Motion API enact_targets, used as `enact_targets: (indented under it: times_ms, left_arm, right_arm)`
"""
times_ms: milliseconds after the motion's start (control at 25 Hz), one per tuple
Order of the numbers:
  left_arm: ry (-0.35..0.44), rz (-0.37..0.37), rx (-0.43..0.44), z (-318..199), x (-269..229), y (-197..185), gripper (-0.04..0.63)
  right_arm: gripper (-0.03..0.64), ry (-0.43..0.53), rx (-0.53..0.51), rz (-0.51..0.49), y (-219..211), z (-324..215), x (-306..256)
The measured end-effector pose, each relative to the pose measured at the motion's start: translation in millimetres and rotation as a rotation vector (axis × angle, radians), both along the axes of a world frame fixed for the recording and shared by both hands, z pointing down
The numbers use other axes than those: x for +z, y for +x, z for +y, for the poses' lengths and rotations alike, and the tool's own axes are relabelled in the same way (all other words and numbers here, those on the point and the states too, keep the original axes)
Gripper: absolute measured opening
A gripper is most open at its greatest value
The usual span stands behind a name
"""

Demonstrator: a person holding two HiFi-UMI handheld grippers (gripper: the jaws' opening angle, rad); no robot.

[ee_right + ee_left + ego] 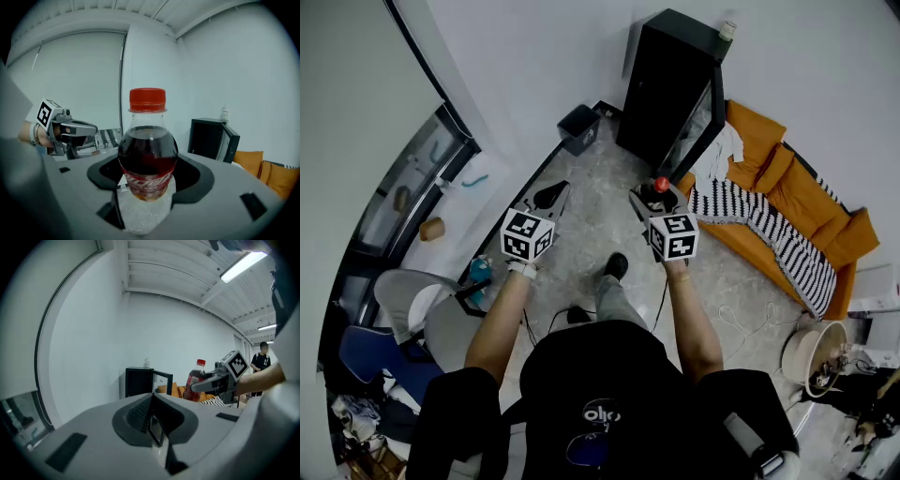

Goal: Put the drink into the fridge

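Note:
The drink, a dark cola bottle (147, 154) with a red cap, stands upright between the jaws of my right gripper (150, 177), which is shut on its lower body. In the head view the bottle (660, 186) sits at the tip of the right gripper (654, 199), held above the floor. A black fridge (667, 86) stands against the far wall, some way ahead, with its glass door (698, 122) swung open. My left gripper (553, 194) is level beside the right one, its jaws together with nothing in them (153, 397). From it I see the bottle (194, 380) and the fridge (138, 380).
An orange sofa (806, 202) with a striped blanket (769, 225) runs right of the fridge. A black bin (578, 127) stands left of it. A small bottle (727, 30) sits on the fridge top. Chairs (403, 300) crowd the left; a round basket (814, 352) the right. A person (260, 357) stands far off.

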State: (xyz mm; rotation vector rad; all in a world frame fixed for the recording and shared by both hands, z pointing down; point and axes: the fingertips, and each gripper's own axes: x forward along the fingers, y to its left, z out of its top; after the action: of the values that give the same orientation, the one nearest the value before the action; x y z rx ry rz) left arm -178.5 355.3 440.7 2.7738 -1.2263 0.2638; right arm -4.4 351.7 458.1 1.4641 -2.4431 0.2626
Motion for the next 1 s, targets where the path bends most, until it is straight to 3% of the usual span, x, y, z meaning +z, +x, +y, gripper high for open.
enact_targets:
  times_ms: [440, 1000]
  left_arm:
    - [-0.017, 0.015, -0.008, -43.1, 5.1, -0.5, 0.006]
    - [-0.039, 0.009, -0.009, -159.9, 4.9, 29.4, 0.006]
  right_arm:
    - [0.311, -0.027, 0.014, 0.015, 7.0, -35.9, 3.2]
    - [0.311, -0.031, 0.019, -0.002, 41.6, -152.8, -0.7]
